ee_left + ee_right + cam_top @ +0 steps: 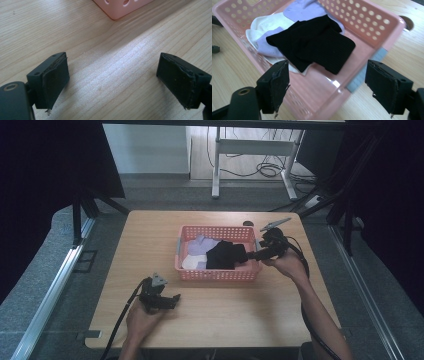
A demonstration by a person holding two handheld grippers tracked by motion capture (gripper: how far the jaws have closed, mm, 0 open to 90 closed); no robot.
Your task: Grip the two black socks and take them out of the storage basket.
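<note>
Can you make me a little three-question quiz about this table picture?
1. True or false: the right gripper is holding the black cloth.
2. Which colour is the basket? A) blue B) pink C) green
3. Fill in: the left gripper hangs over the bare wooden ____.

Key:
1. False. Its jaws are wide apart over the basket's near rim, and the black cloth lies in the basket untouched.
2. B. The black cloth lies inside on a lilac cloth and a white cloth.
3. Table. Its jaws are open with nothing between them.
</note>
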